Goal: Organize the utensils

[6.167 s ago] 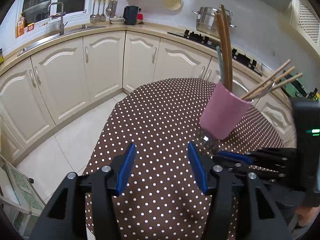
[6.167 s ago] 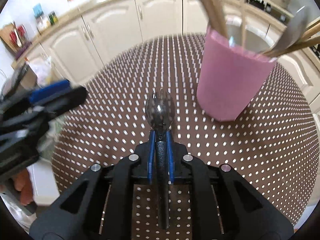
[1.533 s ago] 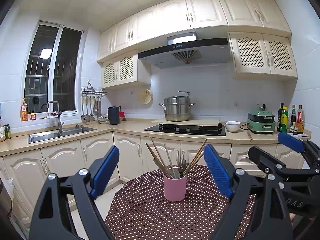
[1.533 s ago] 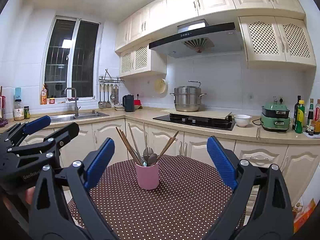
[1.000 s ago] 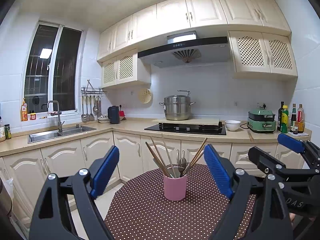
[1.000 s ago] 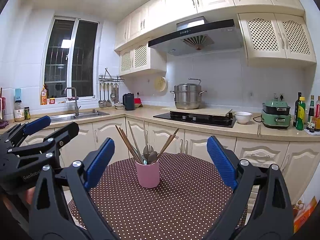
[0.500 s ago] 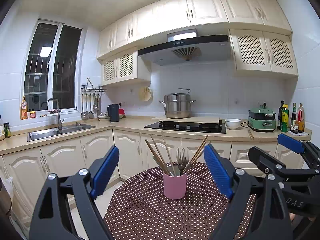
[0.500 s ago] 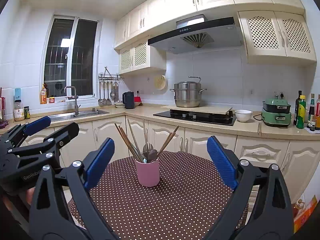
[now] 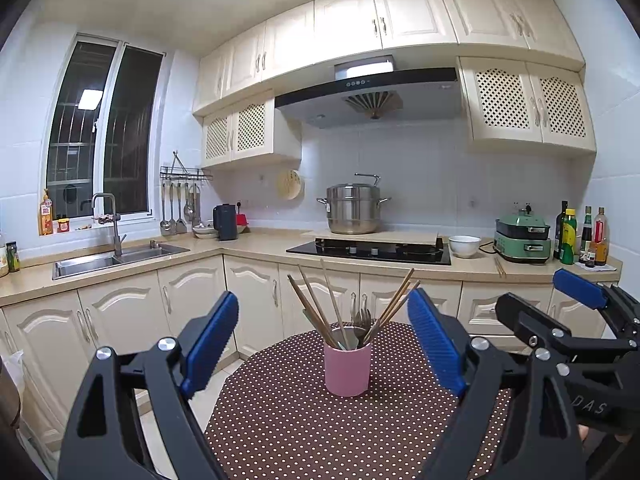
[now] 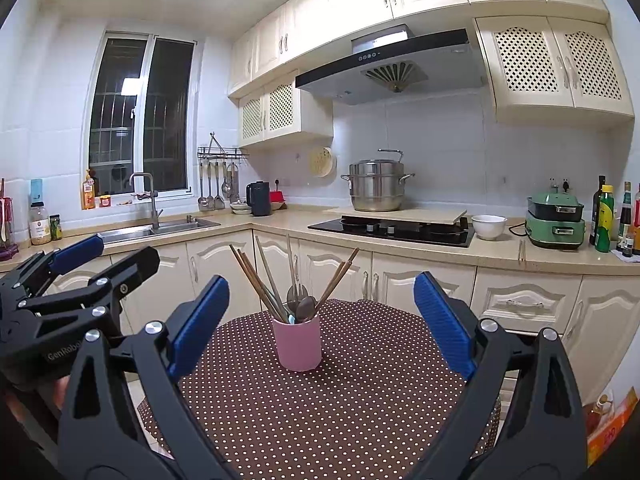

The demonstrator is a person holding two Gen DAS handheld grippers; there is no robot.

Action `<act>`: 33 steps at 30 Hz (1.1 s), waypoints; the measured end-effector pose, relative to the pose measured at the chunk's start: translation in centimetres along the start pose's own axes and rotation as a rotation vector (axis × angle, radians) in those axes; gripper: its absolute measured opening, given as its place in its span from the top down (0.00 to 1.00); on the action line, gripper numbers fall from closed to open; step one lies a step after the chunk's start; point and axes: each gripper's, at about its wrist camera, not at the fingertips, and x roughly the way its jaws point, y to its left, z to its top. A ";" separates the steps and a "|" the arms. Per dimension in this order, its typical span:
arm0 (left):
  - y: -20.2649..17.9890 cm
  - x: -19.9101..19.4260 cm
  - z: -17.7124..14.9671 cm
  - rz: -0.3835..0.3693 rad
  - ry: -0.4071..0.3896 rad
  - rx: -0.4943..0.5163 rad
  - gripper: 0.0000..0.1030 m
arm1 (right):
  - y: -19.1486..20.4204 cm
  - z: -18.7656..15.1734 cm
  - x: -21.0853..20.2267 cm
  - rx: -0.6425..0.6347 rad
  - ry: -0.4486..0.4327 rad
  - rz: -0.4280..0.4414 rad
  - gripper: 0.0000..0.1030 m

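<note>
Matt pink cup point(image 9: 347, 368), wooden chopsticks point(image 9: 394, 303), dotted cloth point(image 9: 320, 428)

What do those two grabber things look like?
Both the left gripper and the right gripper are black plastic frames shaped like big clamps, with silver screws. Each finger ends in a ribbed blue pad. Pale letters are printed on their sides.

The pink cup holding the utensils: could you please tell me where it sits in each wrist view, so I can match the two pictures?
Left wrist view: the pink cup stands just right of centre, low, on the dotted tablecloth between the open left tongs.
Right wrist view: it stands just left of centre, between the open right tongs.
Shared landmark: the steel pot on the counter, above the cup in both.
</note>
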 end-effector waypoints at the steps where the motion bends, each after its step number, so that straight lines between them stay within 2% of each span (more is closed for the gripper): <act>1: 0.0 0.0 0.0 0.001 0.001 0.001 0.18 | 0.0 0.0 0.1 0.002 -0.001 0.002 0.11; 33: 0.1 0.9 -0.7 0.009 0.017 0.001 0.18 | 0.2 -0.1 0.6 0.009 0.008 0.007 0.11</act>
